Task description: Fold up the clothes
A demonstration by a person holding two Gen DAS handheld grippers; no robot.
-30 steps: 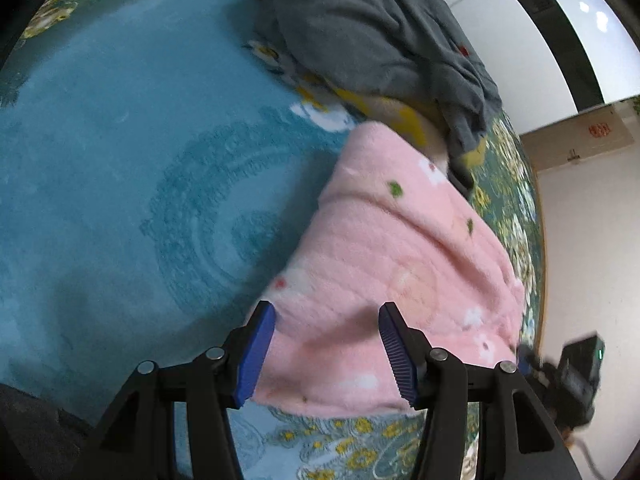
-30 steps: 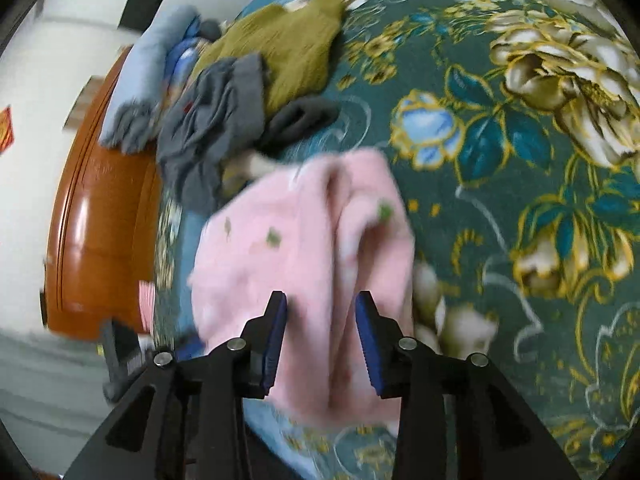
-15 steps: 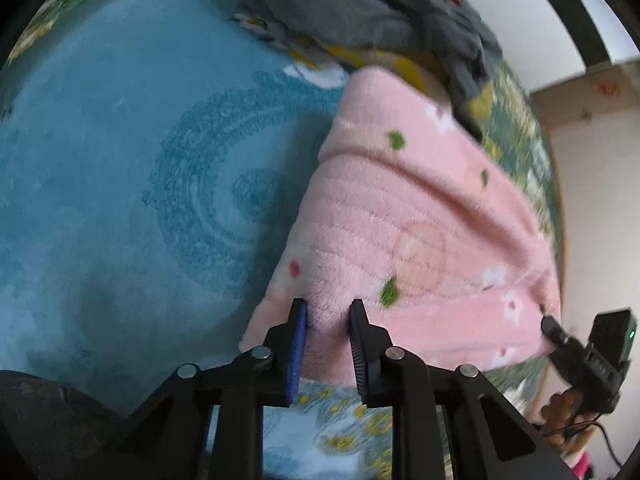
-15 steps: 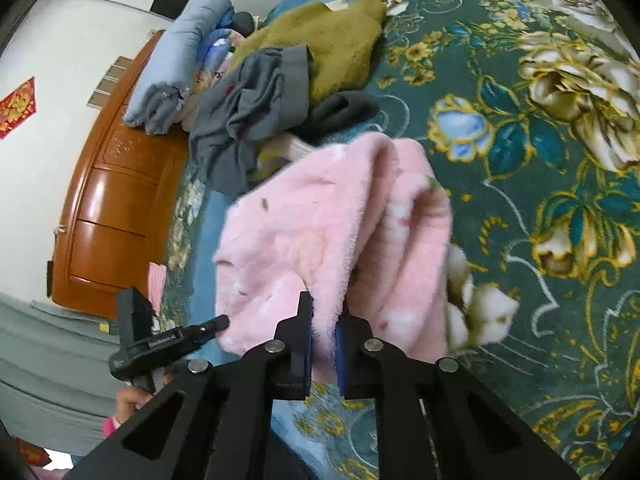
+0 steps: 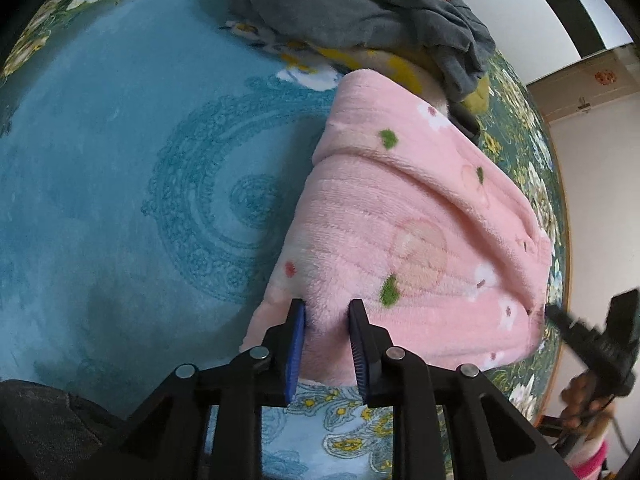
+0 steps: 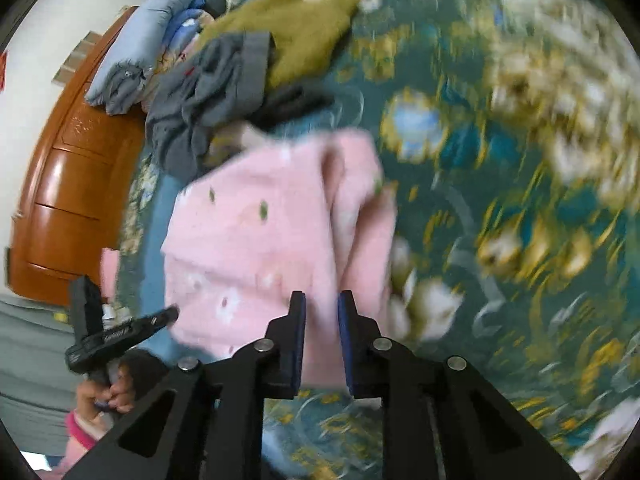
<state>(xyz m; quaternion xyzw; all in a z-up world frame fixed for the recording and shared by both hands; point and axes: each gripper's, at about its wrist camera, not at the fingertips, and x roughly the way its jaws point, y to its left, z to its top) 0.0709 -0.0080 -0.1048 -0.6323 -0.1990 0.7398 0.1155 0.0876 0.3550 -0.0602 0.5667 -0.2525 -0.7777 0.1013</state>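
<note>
Left gripper [image 5: 326, 314] first: its two blue-padded fingers are drawn in close on the near hem of the pink fleece garment [image 5: 404, 240], a fat tuck of pile squeezed between them. Right gripper [image 6: 322, 308] likewise, fingers narrowed on a thick pinch of the same pink fleece [image 6: 256, 240] at its near edge. So both hands have hold of one edge, one at each end of it.

Here is what the move to come hangs on: the cloth runs away from both sets of fingers, out ahead and over the bed, and the held hem lies crosswise between the two grippers. In the left view the bulk spreads ahead and to the right of the fingers; in the right view it spreads ahead and to the left. Neither hand is nearer; they share the hem. My read: any fold travels forward along that long run, both hands carrying together.

Farther out past the far end of the pink sits a rumpled grey garment [image 5: 360, 4], touching or nearly so.

What each view adds: the left one is sharp and shows a doubled-over flap across the top of the pink, with the teal bedspread [image 5: 120, 140] bare to the left of the fingers. The right one is smeared by motion, but it alone shows an olive garment [image 6: 292, 36] and a rolled pale-blue bundle [image 6: 148, 48] behind the grey, and a lengthwise crease down the pink.
</note>
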